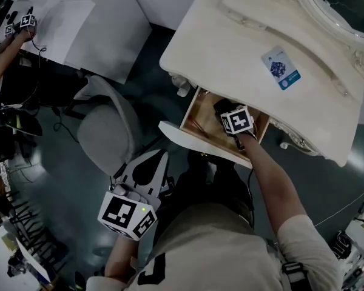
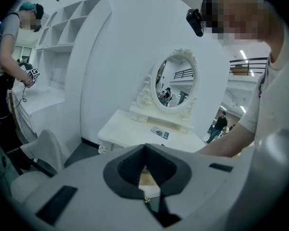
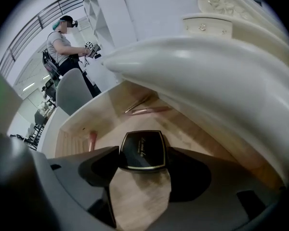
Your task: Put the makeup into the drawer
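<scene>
The right gripper (image 3: 143,167) reaches into the open drawer (image 3: 77,124) and is clamped on a black, gold-rimmed compact (image 3: 142,150) over the wooden floor. The compact's gold script is too fine to read. The left gripper (image 2: 145,150) hangs low, jaws together and empty.

A grey padded chair (image 1: 106,126) stands on the dark floor (image 1: 60,187) just left of the cream counter (image 1: 230,47). On the counter's top a small blue-and-white card (image 1: 281,68) lies flat, in front of an ornate oval mirror (image 2: 176,83). Well apart at the left, another person (image 2: 9,47) stands beside white shelving (image 2: 62,32).
</scene>
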The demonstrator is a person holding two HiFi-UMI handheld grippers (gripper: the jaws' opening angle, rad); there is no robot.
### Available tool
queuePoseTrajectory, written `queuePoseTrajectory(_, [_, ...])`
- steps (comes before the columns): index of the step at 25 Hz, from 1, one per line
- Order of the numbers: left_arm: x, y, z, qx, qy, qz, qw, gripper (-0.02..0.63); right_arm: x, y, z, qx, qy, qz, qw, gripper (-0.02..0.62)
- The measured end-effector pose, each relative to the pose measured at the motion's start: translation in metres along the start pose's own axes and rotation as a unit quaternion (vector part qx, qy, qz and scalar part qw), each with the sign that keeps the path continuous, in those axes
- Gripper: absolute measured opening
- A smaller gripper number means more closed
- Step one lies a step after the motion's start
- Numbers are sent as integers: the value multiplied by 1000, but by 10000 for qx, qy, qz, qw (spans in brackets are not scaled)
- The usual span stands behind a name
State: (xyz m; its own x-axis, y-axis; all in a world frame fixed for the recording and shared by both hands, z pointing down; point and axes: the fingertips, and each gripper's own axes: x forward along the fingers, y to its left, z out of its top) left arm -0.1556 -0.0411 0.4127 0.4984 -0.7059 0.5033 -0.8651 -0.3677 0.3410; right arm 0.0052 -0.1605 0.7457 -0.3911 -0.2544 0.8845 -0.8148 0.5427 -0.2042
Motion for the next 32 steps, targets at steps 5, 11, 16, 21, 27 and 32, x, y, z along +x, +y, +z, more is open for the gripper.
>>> queuePoseTrajectory(5, [-4,-1,-1,10,-21,27,10000,55,2,-3,-5,146,75,-29,9999,327])
queuePoseTrajectory(11, [-8,0,1,-24,-184,-31,9998,55,-21,4,6,298,-259,43,9992,327])
queuePoseTrajectory(16, [-14,-7,11,27,-370,-268,9990,55,-70,23,22,646,-943,212,9932,327])
queuePoseTrajectory(21, [-11,-21,16,195,-458,-664,9965,55,-119,29,22,905,-1443,119,9853,327])
queuePoseTrajectory(27, [-7,-45,17,413,-496,-1191,9908,55,-158,27,-5,1244,-1679,-109,9779,327])
queuePoseTrajectory(32, [-3,-73,13,612,-410,-1652,9835,55,-190,30,-27,1410,-1880,-238,9717,327])
